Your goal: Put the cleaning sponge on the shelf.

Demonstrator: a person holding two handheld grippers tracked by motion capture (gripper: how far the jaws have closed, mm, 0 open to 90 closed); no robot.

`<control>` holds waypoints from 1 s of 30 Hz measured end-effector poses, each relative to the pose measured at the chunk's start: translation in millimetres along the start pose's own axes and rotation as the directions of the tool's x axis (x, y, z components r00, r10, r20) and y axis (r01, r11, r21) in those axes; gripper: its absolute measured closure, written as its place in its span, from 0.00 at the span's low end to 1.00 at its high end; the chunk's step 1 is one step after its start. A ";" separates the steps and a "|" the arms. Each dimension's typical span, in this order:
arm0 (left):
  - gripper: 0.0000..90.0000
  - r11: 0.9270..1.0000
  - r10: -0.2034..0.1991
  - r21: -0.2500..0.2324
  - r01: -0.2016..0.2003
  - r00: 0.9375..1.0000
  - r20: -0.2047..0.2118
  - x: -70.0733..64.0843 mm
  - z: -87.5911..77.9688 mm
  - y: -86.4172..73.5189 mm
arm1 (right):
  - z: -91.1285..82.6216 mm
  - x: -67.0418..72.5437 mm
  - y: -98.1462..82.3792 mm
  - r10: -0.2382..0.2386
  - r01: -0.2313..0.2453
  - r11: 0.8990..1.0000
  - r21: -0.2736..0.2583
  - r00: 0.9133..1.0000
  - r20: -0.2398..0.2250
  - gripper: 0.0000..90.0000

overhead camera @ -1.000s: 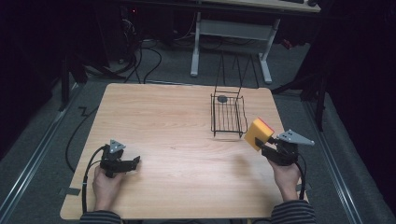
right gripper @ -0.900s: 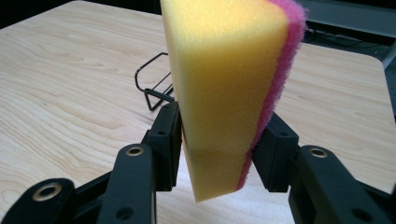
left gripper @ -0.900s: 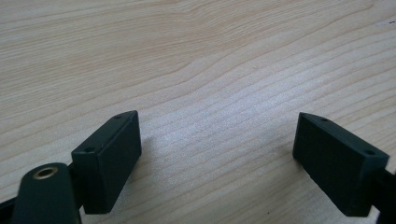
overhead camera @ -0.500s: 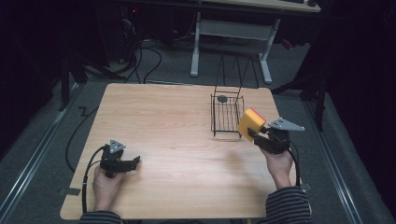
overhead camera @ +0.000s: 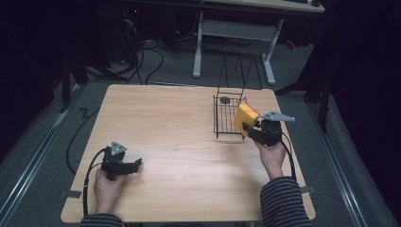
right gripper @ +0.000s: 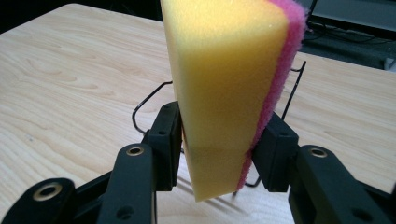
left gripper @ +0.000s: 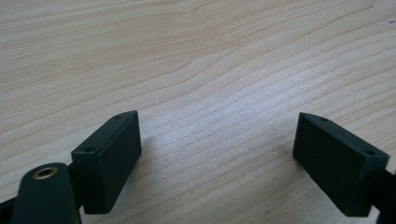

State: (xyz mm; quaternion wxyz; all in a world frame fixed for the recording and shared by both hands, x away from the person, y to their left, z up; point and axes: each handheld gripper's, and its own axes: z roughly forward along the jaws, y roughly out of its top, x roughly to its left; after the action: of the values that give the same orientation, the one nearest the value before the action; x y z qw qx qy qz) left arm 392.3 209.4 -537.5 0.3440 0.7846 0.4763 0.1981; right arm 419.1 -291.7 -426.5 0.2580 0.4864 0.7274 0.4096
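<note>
Because the sponge is clamped by its lower end between the right tongs, yellow foam against one pad and the pink scouring layer against the other, most of its body stands free above the jaws, which suits lowering it into something open-topped. Item: sponge, one, upright and slightly tilted, held clear of the counter at the near right side of the wire basket, just beside or touching its rim; which of the two cannot be told from the high view. In the right gripper view the sponge hides most of the basket, whose black wires show behind it. Item: basket, one, standing toward the far right corner of the counter, a small dark round thing at its far side, what it is being too small to tell. Item: right hand, raised off the counter near its right edge, forearm in a striped sleeve, tongs aimed forward and inward at the basket. Item: left tongs, jaws wide apart with nothing between them, bare wood beneath; left hand resting low by the near left corner, tongs pointing right along the near edge, judged idle.
</note>
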 end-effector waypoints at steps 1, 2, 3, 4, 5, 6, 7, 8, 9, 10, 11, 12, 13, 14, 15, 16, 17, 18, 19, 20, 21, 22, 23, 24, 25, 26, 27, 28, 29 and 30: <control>0.18 1.000 -0.001 0.000 0.001 1.000 0.000 0.0 0.0 0.0 | 2.2 0.8 1.3 0.007 -0.007 1.000 0.004 1.000 0.003 0.64; 0.18 1.000 0.000 0.000 0.000 1.000 0.000 0.0 0.0 0.0 | 4.5 1.3 2.7 0.009 -0.009 1.000 0.008 1.000 0.006 0.64; 0.18 1.000 0.000 0.000 0.000 1.000 0.000 0.0 0.0 0.0 | 9.1 1.2 4.3 0.008 -0.008 1.000 -0.008 1.000 0.004 0.64; 0.18 1.000 -0.001 0.000 0.001 1.000 0.000 0.0 0.0 0.0 | 9.1 1.2 4.3 0.008 -0.008 1.000 -0.008 1.000 0.004 0.64; 0.18 1.000 0.000 0.000 0.000 1.000 0.000 0.0 0.0 0.0 | 11.4 0.9 4.7 0.015 -0.015 1.000 -0.010 1.000 0.003 0.64; 0.18 1.000 0.000 0.001 0.000 1.000 0.000 0.0 -0.1 0.0 | 17.3 0.6 5.7 0.026 -0.026 1.000 0.006 1.000 0.006 0.64; 0.18 1.000 -0.001 -0.001 0.001 1.000 0.000 -0.1 0.0 0.0 | 20.6 0.2 6.4 0.015 -0.015 1.000 0.009 1.000 0.009 0.64; 0.18 1.000 -0.001 0.000 0.001 1.000 0.000 -0.1 0.0 0.0 | 20.6 0.2 6.4 0.015 -0.015 1.000 0.009 1.000 0.009 0.64; 0.18 1.000 0.000 0.001 0.000 1.000 0.000 0.0 -0.1 0.0 | 23.6 0.8 7.2 0.017 -0.017 1.000 0.017 1.000 0.015 0.64; 0.18 1.000 -0.001 0.000 0.001 1.000 0.000 -0.1 0.0 0.0 | 29.3 1.4 9.5 0.018 -0.018 1.000 0.018 1.000 0.017 0.64; 0.18 1.000 0.000 0.000 0.000 1.000 0.000 0.0 0.0 0.0 | 31.7 1.4 10.7 0.018 -0.018 1.000 0.016 1.000 0.015 0.64; 0.18 1.000 -0.001 0.000 0.001 1.000 0.000 0.0 0.0 0.0 | 31.7 1.4 10.7 0.018 -0.018 1.000 0.016 1.000 0.015 0.64; 0.18 1.000 0.000 0.001 0.000 1.000 0.000 0.0 -0.1 0.0 | 34.2 1.0 11.1 0.022 -0.022 1.000 0.004 1.000 0.012 0.64; 0.18 1.000 -0.001 0.000 0.001 1.000 0.000 0.0 0.0 0.0 | 39.0 -1.0 10.9 0.054 -0.054 0.999 -0.005 0.999 0.005 0.64; 0.18 1.000 0.000 0.003 0.000 1.000 0.000 0.1 -0.2 0.0 | 39.0 -1.0 10.9 0.054 -0.054 0.999 -0.005 0.999 0.005 0.64; 0.18 1.000 0.000 0.002 0.000 1.000 0.001 0.0 -0.2 0.0 | 41.7 -2.2 9.9 0.067 -0.067 0.998 -0.003 0.998 0.007 0.64; 0.18 1.000 0.000 0.003 0.000 1.000 0.000 0.1 -0.2 0.0 | 44.8 -3.3 8.7 0.068 -0.068 0.998 0.006 0.998 0.015 0.64; 0.18 1.000 0.000 0.000 0.000 1.000 0.000 0.0 -0.1 -0.1 | 50.8 -4.8 6.1 0.070 -0.071 0.997 0.027 0.997 0.032 0.64; 0.18 1.000 0.000 0.000 0.000 1.000 0.000 0.0 -0.1 -0.1 | 50.8 -4.8 6.1 0.070 -0.071 0.997 0.027 0.997 0.032 0.64; 0.18 1.000 0.000 0.001 0.000 1.000 0.000 0.0 -0.1 -0.1 | 52.9 -5.5 5.2 0.069 -0.070 0.997 0.030 0.997 0.039 0.64; 0.18 1.000 0.000 0.001 0.000 1.000 0.000 0.0 -0.1 -0.1 | 54.3 -6.0 4.7 0.072 -0.073 0.997 0.029 0.997 0.042 0.64; 0.18 1.000 0.001 0.003 -0.001 1.000 0.000 0.1 -0.2 0.0 | 55.0 -6.2 4.5 0.076 -0.077 0.997 0.030 0.996 0.043 0.64; 0.18 1.000 0.001 0.002 -0.001 1.000 0.000 0.1 -0.2 0.0 | 57.0 -6.5 4.2 0.079 -0.080 0.997 0.022 0.996 0.048 0.64; 0.18 1.000 0.001 0.002 -0.001 1.000 0.000 0.1 -0.2 0.0 | 57.0 -6.5 4.2 0.079 -0.080 0.997 0.022 0.996 0.048 0.64; 0.18 1.000 0.000 0.002 0.000 1.000 0.001 0.0 -0.2 0.0 | 59.0 -6.4 4.0 0.081 -0.082 0.996 0.018 0.995 0.054 0.64; 0.18 1.000 0.000 0.002 0.000 1.000 0.001 0.0 -0.2 0.0 | 59.0 -6.4 4.0 0.081 -0.082 0.996 0.018 0.995 0.054 0.64; 0.18 1.000 0.000 0.002 0.000 1.000 0.001 0.0 -0.2 0.0 | 60.1 -6.5 3.9 0.082 -0.083 0.996 0.018 0.995 0.055 0.64; 0.18 1.000 0.001 0.003 -0.001 1.000 0.000 0.1 -0.2 0.0 | 61.5 -6.8 3.9 0.080 -0.081 0.997 0.020 0.995 0.057 0.64; 0.18 1.000 0.001 0.003 -0.001 1.000 0.001 0.1 -0.2 0.0 | 63.5 -6.6 4.7 0.080 -0.082 0.996 0.031 0.995 0.060 0.64; 0.18 1.000 0.001 0.003 -0.001 1.000 0.000 0.1 -0.2 0.0 | 65.6 -6.4 5.6 0.070 -0.073 0.997 0.036 0.996 0.062 0.64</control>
State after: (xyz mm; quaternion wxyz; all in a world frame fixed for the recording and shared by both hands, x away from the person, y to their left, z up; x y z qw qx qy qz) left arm 392.2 209.6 -537.3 0.3428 0.7854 0.4761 0.1976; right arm 475.2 -273.9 -456.8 0.2558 0.5292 0.7090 0.3897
